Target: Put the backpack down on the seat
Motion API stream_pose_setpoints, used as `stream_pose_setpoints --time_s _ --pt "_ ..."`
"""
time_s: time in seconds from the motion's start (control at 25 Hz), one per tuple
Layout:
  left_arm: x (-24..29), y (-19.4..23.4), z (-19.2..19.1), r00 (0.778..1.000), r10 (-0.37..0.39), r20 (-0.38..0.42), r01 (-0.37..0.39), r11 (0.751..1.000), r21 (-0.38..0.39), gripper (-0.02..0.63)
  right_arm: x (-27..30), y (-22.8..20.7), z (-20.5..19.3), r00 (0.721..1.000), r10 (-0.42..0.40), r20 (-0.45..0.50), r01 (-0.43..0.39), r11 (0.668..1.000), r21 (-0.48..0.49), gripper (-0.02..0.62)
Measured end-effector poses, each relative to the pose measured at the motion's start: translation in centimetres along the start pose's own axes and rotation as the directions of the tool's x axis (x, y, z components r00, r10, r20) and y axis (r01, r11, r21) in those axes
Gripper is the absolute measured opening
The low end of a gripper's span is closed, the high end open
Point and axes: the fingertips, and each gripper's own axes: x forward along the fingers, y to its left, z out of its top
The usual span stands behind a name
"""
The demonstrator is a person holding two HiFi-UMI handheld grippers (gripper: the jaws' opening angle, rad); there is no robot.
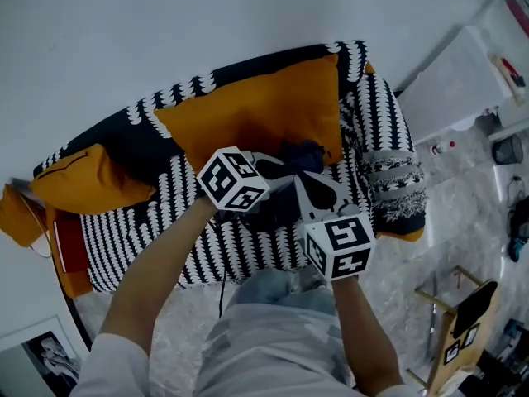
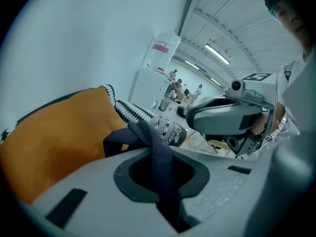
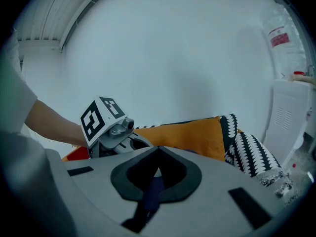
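Observation:
The dark navy backpack [image 1: 299, 157] hangs over the middle of the black-and-white patterned sofa seat [image 1: 132, 234], in front of the large orange cushion [image 1: 256, 110]. My left gripper [image 1: 271, 170] comes in from the left and is shut on a navy strap [image 2: 148, 137] that runs up between its jaws. My right gripper [image 1: 312, 195] comes in from below and is shut on another navy strap [image 3: 154, 187]. In the left gripper view the right gripper [image 2: 224, 116] shows close by on the right. Whether the backpack's bottom touches the seat is hidden by the grippers.
A second orange cushion [image 1: 83, 180] lies at the sofa's left end, beside a red item [image 1: 70, 242]. The sofa's right arm [image 1: 388, 151] is patterned too. A white cabinet [image 1: 450, 85] stands to the right, a wooden stand [image 1: 459, 321] at lower right. A wall is behind the sofa.

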Motion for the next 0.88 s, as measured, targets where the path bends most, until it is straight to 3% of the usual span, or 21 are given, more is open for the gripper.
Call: stream_pose_setpoints --time_s 0.48,0.88 --pt "-0.6 3.7 -0.9 0.992 0.124 0.003 -0.124 0.991 -0.049 0.041 1.2 0.2 -0.6 1.000 0.023 -0.016 -0.023 1.000 0.006 0.002" --pt "-2.0 6.8 -2.0 0.963 0.271 -0.010 -0.271 0.959 -0.080 0.078 2.4 1.2 -1.0 0.998 0.055 -0.036 -0.054 0.998 0.014 0.002"
